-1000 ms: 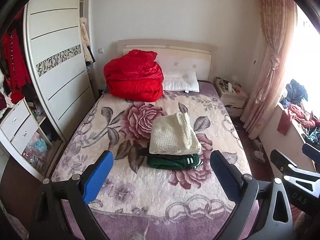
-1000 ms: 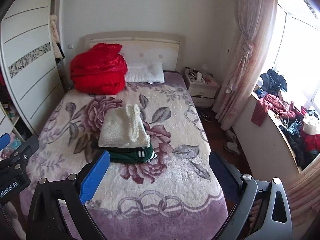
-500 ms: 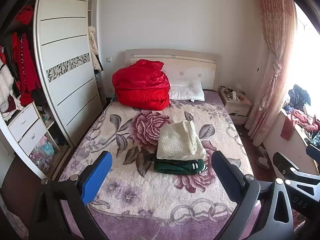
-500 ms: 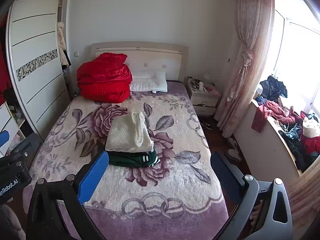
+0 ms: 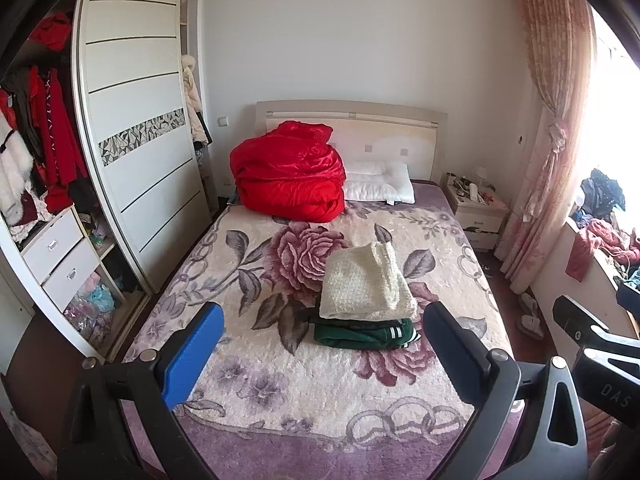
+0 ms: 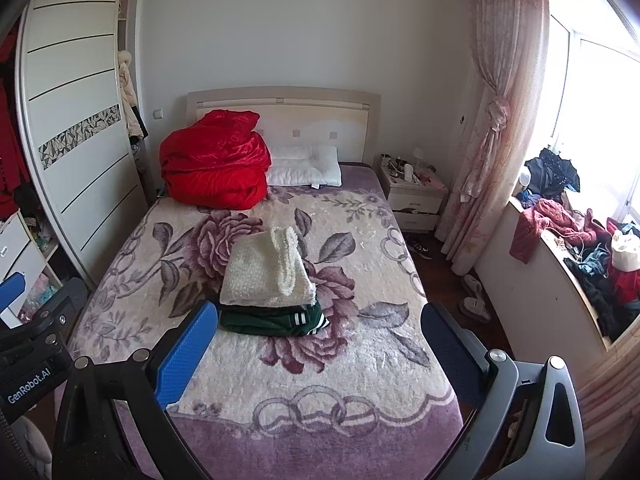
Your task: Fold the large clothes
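Note:
A folded cream knit garment [image 5: 366, 284] [image 6: 266, 270] lies on top of a folded green garment with white stripes [image 5: 362, 334] [image 6: 276, 322] in the middle of the bed. My left gripper [image 5: 324, 356] is open and empty, held well back above the foot of the bed. My right gripper [image 6: 320, 354] is open and empty too, beside it. Each gripper's body shows at the edge of the other's view.
The bed carries a floral blanket [image 5: 280, 384], a red quilt bundle [image 5: 288, 178] and a white pillow [image 5: 380, 188] at the head. A wardrobe [image 5: 136, 152] stands left, a nightstand [image 6: 414, 196] and curtain right. Clothes pile on the window sill [image 6: 580, 248].
Both grippers have pulled back and risen away from the bed, so the room looks wider. The folded stack has not moved.

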`<state>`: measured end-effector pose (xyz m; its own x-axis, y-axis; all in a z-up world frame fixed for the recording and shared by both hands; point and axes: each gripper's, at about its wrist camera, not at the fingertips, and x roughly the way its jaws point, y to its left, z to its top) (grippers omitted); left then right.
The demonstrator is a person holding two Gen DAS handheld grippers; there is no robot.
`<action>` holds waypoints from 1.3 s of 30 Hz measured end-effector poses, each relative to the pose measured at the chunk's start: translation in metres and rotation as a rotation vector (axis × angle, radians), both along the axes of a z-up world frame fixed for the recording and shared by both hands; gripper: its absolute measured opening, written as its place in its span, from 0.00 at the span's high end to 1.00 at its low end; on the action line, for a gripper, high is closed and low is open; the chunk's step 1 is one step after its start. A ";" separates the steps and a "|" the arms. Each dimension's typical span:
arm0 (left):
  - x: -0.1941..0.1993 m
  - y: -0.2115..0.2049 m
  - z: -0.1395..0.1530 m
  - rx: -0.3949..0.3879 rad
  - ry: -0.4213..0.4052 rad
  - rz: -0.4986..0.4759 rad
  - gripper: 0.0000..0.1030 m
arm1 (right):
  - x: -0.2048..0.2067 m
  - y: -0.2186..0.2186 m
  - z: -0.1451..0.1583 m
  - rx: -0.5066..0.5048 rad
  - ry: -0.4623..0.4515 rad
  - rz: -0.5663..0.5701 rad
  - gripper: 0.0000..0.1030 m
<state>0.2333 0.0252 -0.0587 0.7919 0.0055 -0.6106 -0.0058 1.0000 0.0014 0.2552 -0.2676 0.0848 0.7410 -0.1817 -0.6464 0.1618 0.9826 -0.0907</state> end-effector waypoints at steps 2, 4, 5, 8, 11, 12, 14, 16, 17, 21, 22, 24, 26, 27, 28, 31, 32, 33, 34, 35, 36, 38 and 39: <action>-0.001 -0.001 0.000 0.002 -0.003 -0.001 0.01 | -0.001 -0.001 0.000 0.007 0.000 0.000 0.00; -0.002 -0.002 0.001 0.004 -0.006 -0.001 0.01 | -0.001 -0.001 0.001 0.008 -0.002 0.001 0.00; -0.002 -0.002 0.001 0.005 -0.007 -0.002 0.01 | 0.000 -0.001 0.001 0.008 -0.002 0.002 0.00; -0.004 -0.003 0.003 0.006 -0.011 -0.002 0.01 | -0.001 -0.003 0.003 0.014 -0.007 0.002 0.00; -0.007 -0.005 0.006 0.006 -0.018 -0.005 0.01 | 0.002 -0.004 0.003 0.018 -0.009 0.002 0.00; -0.007 -0.005 0.006 0.006 -0.020 -0.005 0.01 | 0.002 -0.004 0.004 0.019 -0.010 0.001 0.00; -0.008 -0.005 0.007 0.005 -0.020 -0.006 0.01 | 0.003 -0.003 0.003 0.016 -0.010 0.004 0.00; -0.009 -0.006 0.009 0.006 -0.023 -0.005 0.01 | 0.001 -0.003 0.003 0.016 -0.010 0.003 0.00; -0.008 -0.005 0.009 0.007 -0.023 -0.005 0.01 | 0.001 -0.003 0.004 0.016 -0.011 0.004 0.00; -0.009 -0.006 0.010 0.007 -0.025 -0.008 0.01 | -0.001 -0.004 0.003 0.017 -0.010 0.002 0.00; -0.009 -0.006 0.011 0.007 -0.028 -0.007 0.01 | -0.002 -0.004 0.003 0.017 -0.011 0.000 0.00; -0.009 -0.007 0.013 0.008 -0.029 -0.007 0.01 | -0.003 -0.004 0.002 0.019 -0.011 -0.001 0.00; -0.010 -0.007 0.013 0.009 -0.029 -0.007 0.01 | -0.003 -0.004 0.002 0.016 -0.010 -0.001 0.00; -0.010 -0.007 0.013 0.010 -0.028 -0.008 0.01 | -0.005 -0.004 0.002 0.018 -0.011 -0.003 0.00; -0.010 -0.007 0.012 0.007 -0.028 -0.005 0.01 | -0.006 -0.004 0.001 0.019 -0.012 -0.004 0.00; -0.011 -0.009 0.015 0.008 -0.030 -0.004 0.01 | -0.006 -0.004 0.001 0.017 -0.013 -0.004 0.00; -0.011 -0.009 0.015 0.008 -0.031 -0.003 0.01 | -0.007 -0.004 0.000 0.017 -0.013 -0.006 0.00; -0.011 -0.008 0.014 0.011 -0.032 -0.002 0.01 | -0.007 -0.005 0.001 0.019 -0.013 -0.006 0.00; -0.011 -0.010 0.015 0.012 -0.033 -0.004 0.01 | -0.007 -0.003 0.000 0.018 -0.012 -0.005 0.00; -0.011 -0.010 0.015 0.010 -0.032 -0.003 0.01 | -0.008 -0.003 0.000 0.018 -0.013 -0.006 0.00; -0.012 -0.010 0.015 0.011 -0.033 -0.002 0.01 | -0.007 -0.004 0.000 0.017 -0.013 -0.005 0.00; -0.011 -0.010 0.016 0.012 -0.032 -0.003 0.01 | -0.009 -0.005 -0.001 0.020 -0.011 -0.007 0.00; -0.012 -0.011 0.016 0.012 -0.031 -0.002 0.01 | -0.011 -0.003 0.000 0.021 -0.011 -0.008 0.00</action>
<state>0.2217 0.0144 -0.0424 0.8107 0.0107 -0.5854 -0.0037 0.9999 0.0131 0.2445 -0.2711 0.0844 0.7468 -0.1740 -0.6419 0.1704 0.9830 -0.0682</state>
